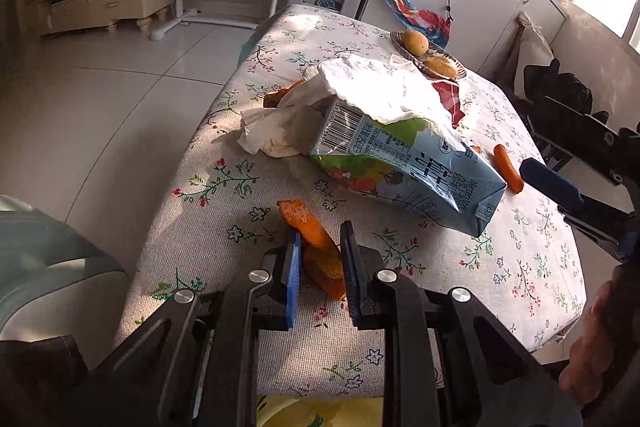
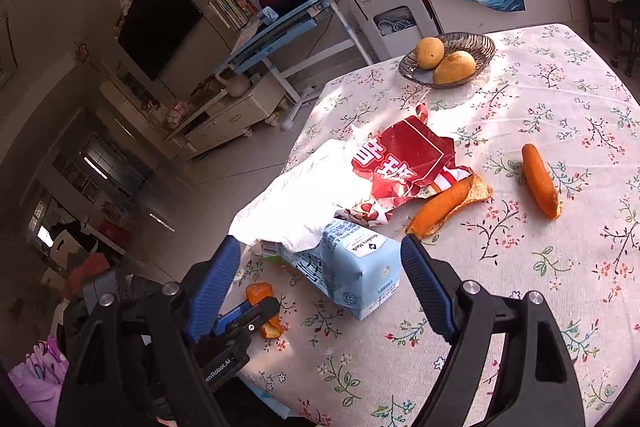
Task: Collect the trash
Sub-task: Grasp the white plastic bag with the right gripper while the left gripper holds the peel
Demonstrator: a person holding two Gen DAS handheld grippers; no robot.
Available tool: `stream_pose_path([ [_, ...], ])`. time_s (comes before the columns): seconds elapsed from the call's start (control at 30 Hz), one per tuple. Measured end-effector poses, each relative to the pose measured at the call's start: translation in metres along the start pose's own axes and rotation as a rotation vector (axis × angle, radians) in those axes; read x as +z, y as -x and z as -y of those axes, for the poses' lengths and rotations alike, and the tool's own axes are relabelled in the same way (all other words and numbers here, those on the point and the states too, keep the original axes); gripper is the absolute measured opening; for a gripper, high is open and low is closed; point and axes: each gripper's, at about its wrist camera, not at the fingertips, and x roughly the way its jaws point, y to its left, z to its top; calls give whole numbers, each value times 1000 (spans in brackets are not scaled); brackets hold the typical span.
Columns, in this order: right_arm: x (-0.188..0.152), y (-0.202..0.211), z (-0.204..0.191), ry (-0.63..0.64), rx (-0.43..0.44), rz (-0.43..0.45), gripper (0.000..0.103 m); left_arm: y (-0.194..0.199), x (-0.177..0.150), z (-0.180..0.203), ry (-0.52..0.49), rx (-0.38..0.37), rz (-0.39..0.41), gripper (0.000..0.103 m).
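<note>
Left gripper [image 1: 320, 259] has its blue-padded jaws drawn narrow around a strip of orange peel [image 1: 316, 247], leathery and curled, lying on the table [image 1: 520, 267] near its front edge; the pads sit at the peel's sides, though whether they truly press it I cannot tell. Right gripper [image 2: 320, 267] stands wide, empty, its jaws either side of a pale blue milk carton [image 2: 352, 267] lying on its side (dented, glossy cardboard). A crumpled white tissue [image 2: 304, 203] drapes over the carton. Only the right wrist view shows the torn red foil wrapper [image 2: 404, 155] fully, with a second curved peel [image 2: 444, 207] beside it and a smooth orange sausage [image 2: 540, 181] apart. The left view alone shows another tissue wad [image 1: 272, 131] behind the carton. A ribbed glass dish [image 2: 480, 45] holds two mangoes [image 2: 430, 53].
</note>
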Motion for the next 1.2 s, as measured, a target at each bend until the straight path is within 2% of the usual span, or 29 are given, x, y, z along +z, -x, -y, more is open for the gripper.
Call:
stream_pose_path([
  [0.3,28,-70,-4,-22,-61,-83,75,-1,0,-4,5,-11,-7,19],
  [0.33,30,-74,-6,-15,-65,-88,67,-1,0,-4,3,-10,-6,19],
  [0.37,32,-78,-7,-4,-66,-98,53,-2,0,-3,-2,-8,-6,19],
  [0.4,33,-81,-9,11,-74,-106,44,-2,0,-2,-7,-6,-6,19],
  [0.43,34,-82,-10,21,-57,-115,21,-2,0,-1,-11,-5,-6,19],
  [0.47,34,-80,-11,23,-42,-119,10,-3,1,-1,-12,-5,-6,19],
  [0.7,28,-13,-7,45,45,-21,8,-5,2,1,-21,-2,1,19],
  [0.8,20,23,2,52,48,26,8,-5,3,4,-37,5,9,19],
  [0.97,-5,68,32,4,11,72,8,-4,1,8,-59,5,22,18],
  [1.03,-9,72,39,-36,4,77,8,-3,0,9,-68,2,29,18],
  [1.2,-9,59,52,-58,-88,21,8,1,-4,9,-78,13,36,18],
])
